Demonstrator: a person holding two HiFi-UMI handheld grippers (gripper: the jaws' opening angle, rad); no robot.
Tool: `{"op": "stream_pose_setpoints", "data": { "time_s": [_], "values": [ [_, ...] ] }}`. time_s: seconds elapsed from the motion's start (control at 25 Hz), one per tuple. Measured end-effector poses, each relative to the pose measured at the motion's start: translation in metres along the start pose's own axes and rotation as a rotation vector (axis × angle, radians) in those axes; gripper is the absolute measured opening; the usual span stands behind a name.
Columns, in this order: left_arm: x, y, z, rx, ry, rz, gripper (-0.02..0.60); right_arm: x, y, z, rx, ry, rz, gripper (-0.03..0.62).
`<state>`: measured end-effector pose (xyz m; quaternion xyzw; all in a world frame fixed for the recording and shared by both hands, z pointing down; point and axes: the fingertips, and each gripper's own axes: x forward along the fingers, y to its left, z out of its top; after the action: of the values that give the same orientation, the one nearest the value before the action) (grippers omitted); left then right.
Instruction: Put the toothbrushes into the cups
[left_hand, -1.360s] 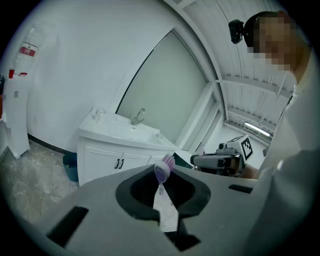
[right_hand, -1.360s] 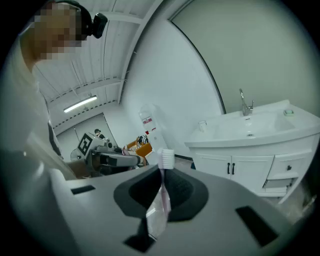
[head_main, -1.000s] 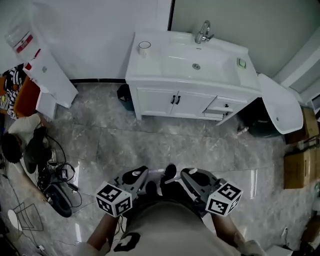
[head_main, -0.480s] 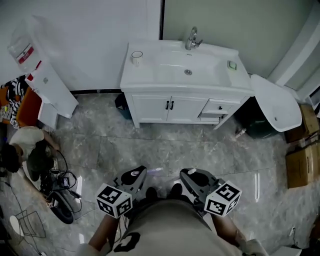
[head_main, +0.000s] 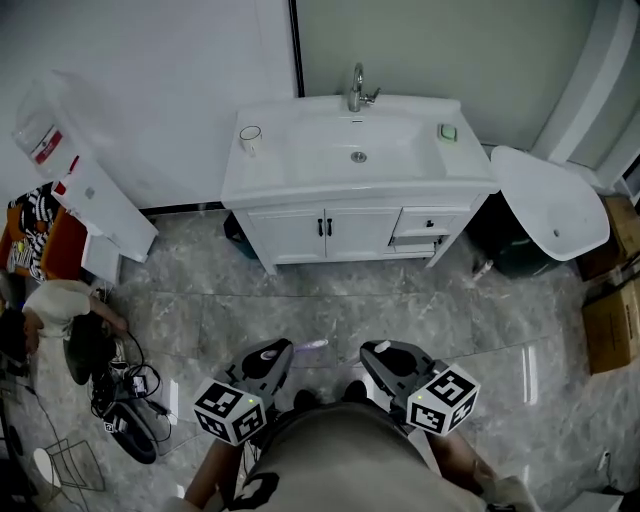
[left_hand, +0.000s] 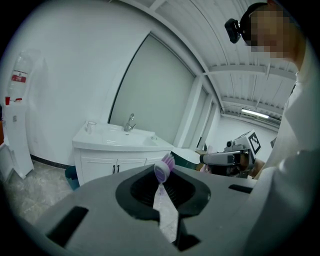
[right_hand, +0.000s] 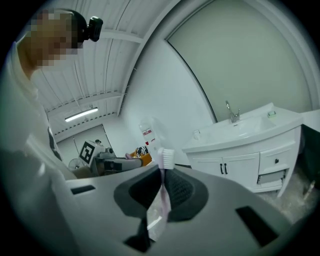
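Toothbrushes sit clamped in both tools: the left gripper (head_main: 285, 350) pinches a purple toothbrush (left_hand: 164, 167), the right gripper (head_main: 367, 351) a pink toothbrush (right_hand: 166, 159). The cup (head_main: 250, 137) stands far off on the washstand's (head_main: 300, 185) left corner.

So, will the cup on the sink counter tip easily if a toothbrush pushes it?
Probably yes: the cup looks small, clear and empty, so likely light. It stands near the counter edge, so a hard nudge might slide it off.
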<state>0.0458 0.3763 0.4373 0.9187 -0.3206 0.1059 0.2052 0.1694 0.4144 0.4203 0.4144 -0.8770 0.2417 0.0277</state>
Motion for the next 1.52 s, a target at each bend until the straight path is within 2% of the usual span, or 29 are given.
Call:
{"op": "stream_pose_setpoints", "data": {
  "time_s": [0.4,0.72,0.88,0.96,1.08,1.24,1.4,1.52],
  "values": [
    [0.038,-0.007,0.004,-0.002,0.030,0.043,0.037,-0.014,-0.044,-0.008,0.023,0.055,-0.006,0.029],
    [0.069,-0.003,0.016,0.031,0.037,-0.044,0.038,-0.001,-0.057,-0.004,0.024,0.071,-0.049,0.029],
    [0.075,0.021,0.030,0.047,0.011,-0.089,0.038,0.019,-0.065,0.003,0.012,0.055,-0.146,0.029],
    [0.072,0.034,0.040,0.056,-0.003,-0.130,0.038,0.033,-0.060,0.011,0.015,0.028,-0.158,0.029],
    [0.068,0.055,0.054,0.057,-0.019,-0.188,0.038,0.059,-0.045,0.023,0.050,-0.014,-0.117,0.029],
    [0.058,0.093,0.068,0.026,-0.042,-0.219,0.038,0.098,-0.026,0.041,0.074,-0.040,-0.065,0.029],
    [0.045,0.129,0.078,-0.012,-0.067,-0.225,0.038,0.130,-0.015,0.056,0.086,-0.043,-0.037,0.031],
    [0.035,0.156,0.084,-0.034,-0.099,-0.198,0.038,0.153,-0.005,0.058,0.071,-0.017,-0.013,0.031]
  ]
}}
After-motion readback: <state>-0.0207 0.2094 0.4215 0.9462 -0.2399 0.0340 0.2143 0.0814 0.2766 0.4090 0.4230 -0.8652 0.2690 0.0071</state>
